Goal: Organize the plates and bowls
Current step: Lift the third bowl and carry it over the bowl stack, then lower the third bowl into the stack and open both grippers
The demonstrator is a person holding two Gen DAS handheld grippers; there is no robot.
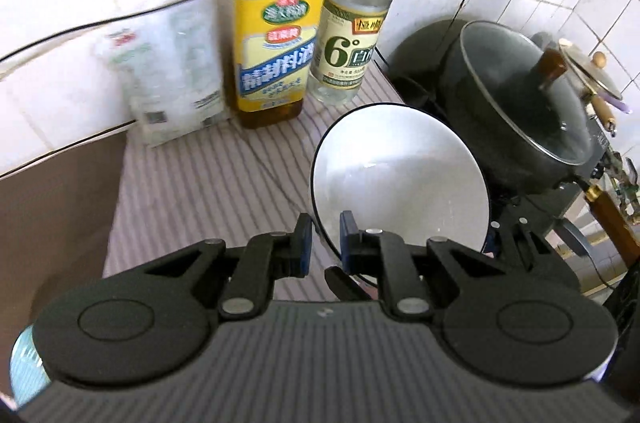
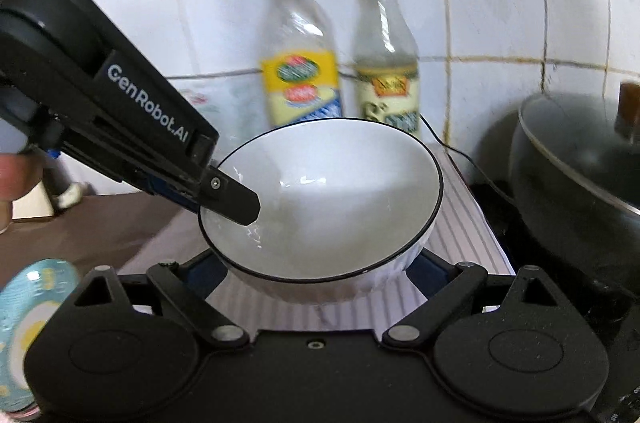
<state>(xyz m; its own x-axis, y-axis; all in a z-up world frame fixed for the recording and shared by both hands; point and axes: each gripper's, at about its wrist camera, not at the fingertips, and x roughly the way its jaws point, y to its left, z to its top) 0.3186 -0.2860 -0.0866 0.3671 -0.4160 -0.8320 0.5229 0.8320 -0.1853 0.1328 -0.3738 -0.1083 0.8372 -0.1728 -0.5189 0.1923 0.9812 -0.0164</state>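
A white bowl with a thin black rim (image 1: 400,179) (image 2: 328,199) is held tilted above the striped mat. My left gripper (image 1: 325,241) is shut on the bowl's near-left rim, one finger inside and one outside; it also shows in the right wrist view (image 2: 228,197), coming in from the left. My right gripper (image 2: 316,271) is open, its fingers spread wide to either side below the bowl's base. I cannot tell whether they touch the bowl. The right fingertips are hidden behind the bowl.
A yellow-labelled bottle (image 1: 276,63) (image 2: 300,79) and a clear vinegar bottle (image 1: 352,35) (image 2: 386,71) stand against the tiled wall. A plastic bag (image 1: 168,75) lies to the left. A dark lidded pot (image 1: 520,103) (image 2: 576,175) sits to the right. A patterned plate edge (image 2: 28,327) shows at lower left.
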